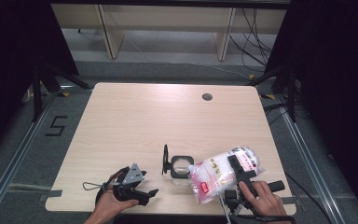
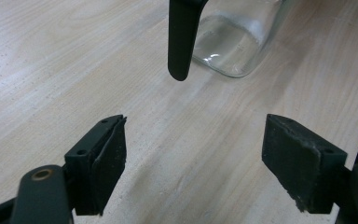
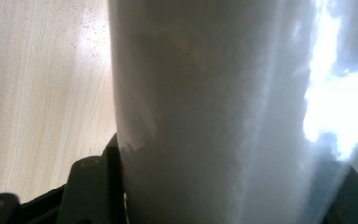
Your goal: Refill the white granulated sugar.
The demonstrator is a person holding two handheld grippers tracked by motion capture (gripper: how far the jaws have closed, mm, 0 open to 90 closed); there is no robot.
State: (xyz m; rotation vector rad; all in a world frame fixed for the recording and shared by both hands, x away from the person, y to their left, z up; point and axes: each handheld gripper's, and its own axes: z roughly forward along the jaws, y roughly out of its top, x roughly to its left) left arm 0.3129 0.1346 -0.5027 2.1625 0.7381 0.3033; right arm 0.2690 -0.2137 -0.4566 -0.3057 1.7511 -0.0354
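Near front edge of wooden table point(image 1: 135, 116), right gripper point(image 1: 237, 171) clamps a clear plastic bag point(image 1: 216, 175) of white grains, lying beside an open glass jar point(image 1: 180, 169) with black flip lid; left gripper point(image 1: 142, 193), jaws spread wide, holds nothing.

The table point(image 1: 121, 121) carries a jar point(image 1: 180, 169) near the middle of its near edge, with the jar's hinged lid point(image 1: 165, 159) standing open on its left side. A bag point(image 1: 219, 175) lies immediately right of the jar, touching it or nearly so. The right gripper point(image 1: 235, 168) sits on the bag's right portion, jaws around it. The left gripper point(image 1: 147, 193) is left of the jar, near the table's front edge, apart from it
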